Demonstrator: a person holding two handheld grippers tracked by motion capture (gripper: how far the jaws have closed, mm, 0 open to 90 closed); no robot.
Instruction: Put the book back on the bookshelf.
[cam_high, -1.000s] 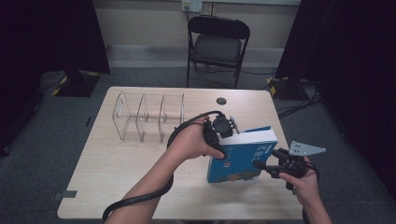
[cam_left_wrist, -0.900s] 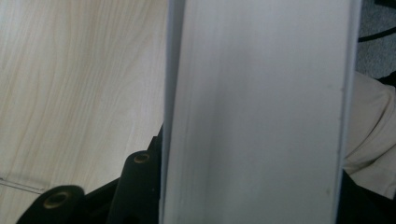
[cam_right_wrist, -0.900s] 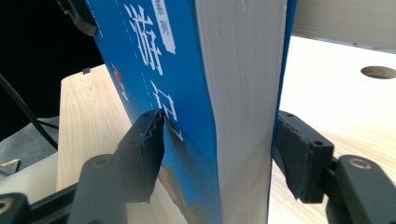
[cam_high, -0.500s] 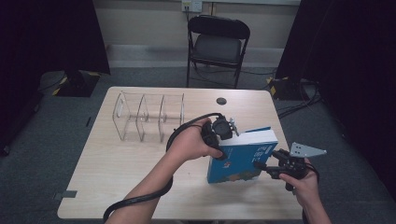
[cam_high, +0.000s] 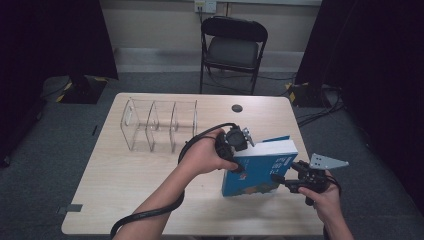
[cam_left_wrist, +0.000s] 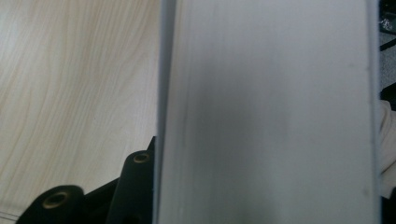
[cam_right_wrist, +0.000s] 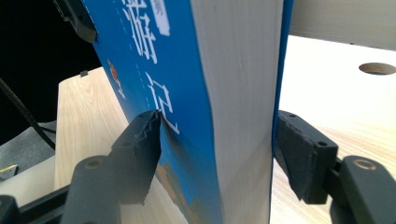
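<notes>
A thick blue book (cam_high: 260, 167) stands upright on its edge on the pale wooden table (cam_high: 140, 190), right of the middle. My left gripper (cam_high: 238, 161) comes down on its upper left corner and is shut across the page block (cam_left_wrist: 266, 112), with one black finger (cam_left_wrist: 135, 182) lying against the cover. From the right, my right gripper (cam_high: 278, 181) clamps the book's (cam_right_wrist: 154, 60) open side. Both pads touch the covers, one on each, around the white pages. My right gripper (cam_right_wrist: 217, 140) has just been opening slightly with the book still between its jaws.
A clear plastic rack (cam_high: 160, 125) with several dividers stands on the table's far left part. A round hole (cam_high: 237, 108) lies near the far edge. A black folding chair (cam_high: 232, 47) stands beyond the table. A black cable (cam_high: 150, 215) trails along my left forearm.
</notes>
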